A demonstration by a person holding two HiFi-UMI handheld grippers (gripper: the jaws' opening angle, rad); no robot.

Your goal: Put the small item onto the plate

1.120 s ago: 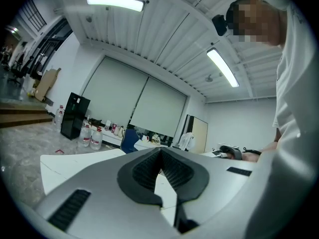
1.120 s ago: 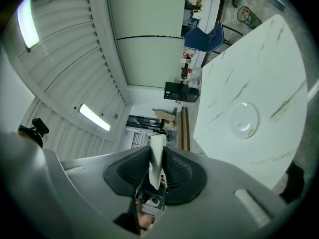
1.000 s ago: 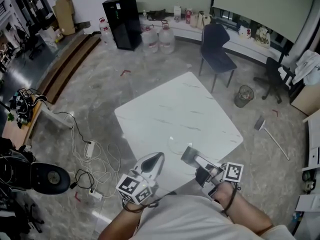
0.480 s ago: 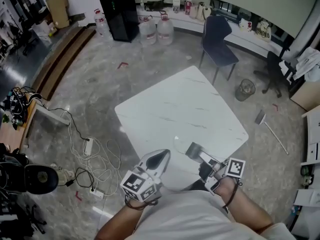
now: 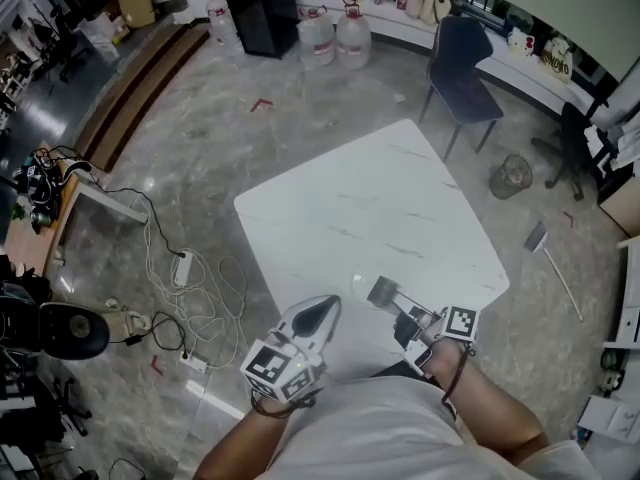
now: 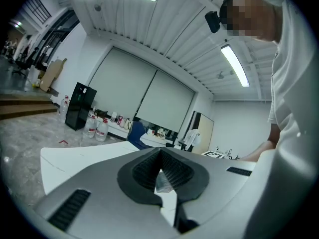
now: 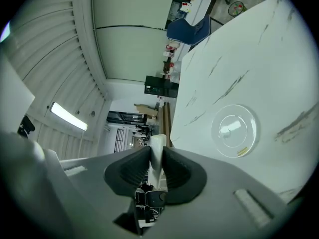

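Observation:
My right gripper (image 7: 155, 159) is shut on a small white item (image 7: 157, 146), which stands upright between its dark pads. Ahead of it a clear glass plate (image 7: 234, 130) lies on the white marble table (image 7: 259, 49), with nothing on it. In the head view the right gripper (image 5: 382, 290) hovers over the table's near edge. The plate barely shows there. My left gripper (image 5: 318, 310) is beside it, to the left, near the table's near corner. Its pads (image 6: 175, 169) meet at the tips (image 6: 159, 153). Something pale and translucent shows in the slit below them; what it is I cannot tell.
The table (image 5: 370, 208) stands alone on a grey stone floor. A blue chair (image 5: 462, 63) and a waste bin (image 5: 511, 176) are beyond its far side. Water jugs (image 5: 335, 36) and a black cabinet (image 5: 262, 3) stand further back. Cables (image 5: 190, 298) lie on the floor at left.
The head view has tilted, so the table sits slightly higher and to the right. Both grippers stay near the near edge, the right one still holding the white item.

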